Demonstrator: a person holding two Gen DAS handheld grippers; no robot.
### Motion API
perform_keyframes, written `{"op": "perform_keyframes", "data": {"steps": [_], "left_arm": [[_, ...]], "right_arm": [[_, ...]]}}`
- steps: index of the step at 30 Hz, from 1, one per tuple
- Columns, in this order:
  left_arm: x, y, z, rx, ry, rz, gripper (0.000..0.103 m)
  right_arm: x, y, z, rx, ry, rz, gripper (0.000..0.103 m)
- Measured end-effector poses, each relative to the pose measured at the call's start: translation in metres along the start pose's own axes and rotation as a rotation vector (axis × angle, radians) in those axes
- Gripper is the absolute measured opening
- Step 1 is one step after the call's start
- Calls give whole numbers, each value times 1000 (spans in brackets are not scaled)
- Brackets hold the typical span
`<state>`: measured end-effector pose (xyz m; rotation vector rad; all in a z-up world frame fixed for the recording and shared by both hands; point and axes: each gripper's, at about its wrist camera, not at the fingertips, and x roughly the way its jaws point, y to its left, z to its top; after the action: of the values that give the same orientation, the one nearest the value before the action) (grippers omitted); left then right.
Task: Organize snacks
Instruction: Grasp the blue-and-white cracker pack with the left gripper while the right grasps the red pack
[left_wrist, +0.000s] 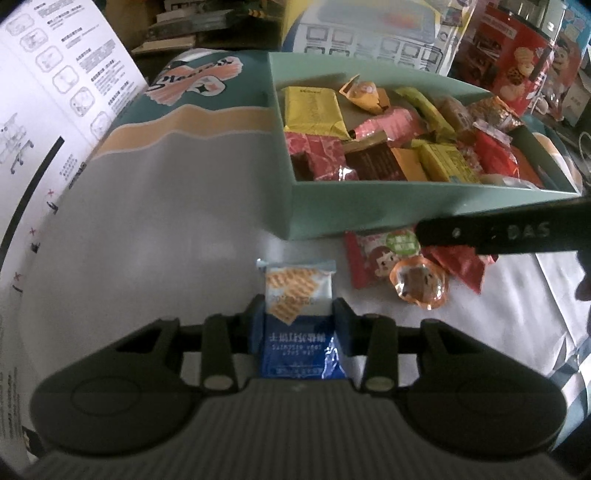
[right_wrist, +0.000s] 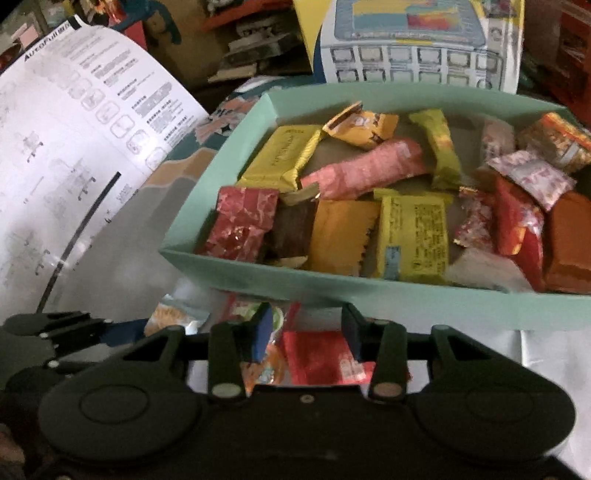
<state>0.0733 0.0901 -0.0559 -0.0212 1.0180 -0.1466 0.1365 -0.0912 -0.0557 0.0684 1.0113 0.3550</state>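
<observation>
A white tabletop (left_wrist: 155, 236) carries the scene, shining under soft light. A large white printed sheet (left_wrist: 55, 110) curls up at the left. Behind, dim clutter: stacked papers (right_wrist: 251, 44), a box printed with screens (right_wrist: 413, 48) and a red biscuit box (left_wrist: 513, 62).

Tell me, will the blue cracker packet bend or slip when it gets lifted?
The blue cracker packet looks thin and flat, so it is probably light. Its shiny wrapper may slip or crinkle between the left hand-held gripper fingers. The crackers pictured on it could snap if squeezed hard.
</observation>
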Motion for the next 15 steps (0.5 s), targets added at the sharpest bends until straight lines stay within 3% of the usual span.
{"op": "perform_keyframes", "data": {"steps": [2,8,15], "left_arm": [[0,1,1,-14,5,-6,39],[0,-6,1,-13,16,-34,41],[-3,-15,-3,-2,23,-56,42]], "right_arm": [[3,-3,-4,1,28,2,34],[-18,-11,-26,-51,83,-14,33],[-56,-46,-33,114,35,-63,33]]}}
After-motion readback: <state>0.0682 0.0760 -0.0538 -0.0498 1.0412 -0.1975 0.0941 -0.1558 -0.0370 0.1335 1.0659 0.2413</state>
